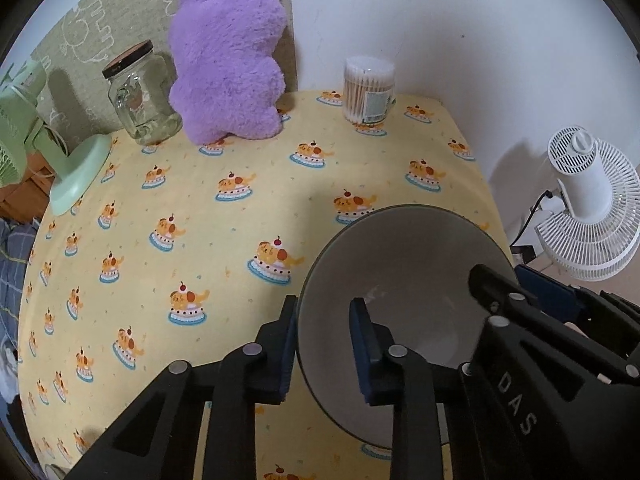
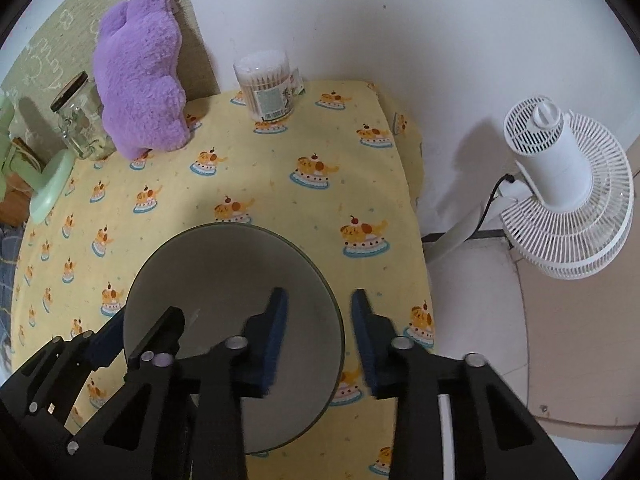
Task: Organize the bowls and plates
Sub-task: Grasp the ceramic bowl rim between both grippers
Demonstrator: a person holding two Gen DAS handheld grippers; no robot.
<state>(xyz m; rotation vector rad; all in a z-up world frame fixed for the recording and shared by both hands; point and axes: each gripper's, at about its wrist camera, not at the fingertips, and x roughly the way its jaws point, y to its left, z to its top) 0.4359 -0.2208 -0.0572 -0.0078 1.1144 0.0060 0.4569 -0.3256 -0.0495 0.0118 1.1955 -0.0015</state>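
Looking along the left tongs, a grey bowl sits on the yellow-clothed table; the pads straddle its near-left rim, one outside, one inside, pinching the wall. It looks stiff, glazed, probably slippery and breakable, so the rim is the sensible hold. From the right wrist, the right tongs bracket the bowl's opposite rim, seemingly gripping it, though contact is blurred.

Bowl on yellow tablecloth
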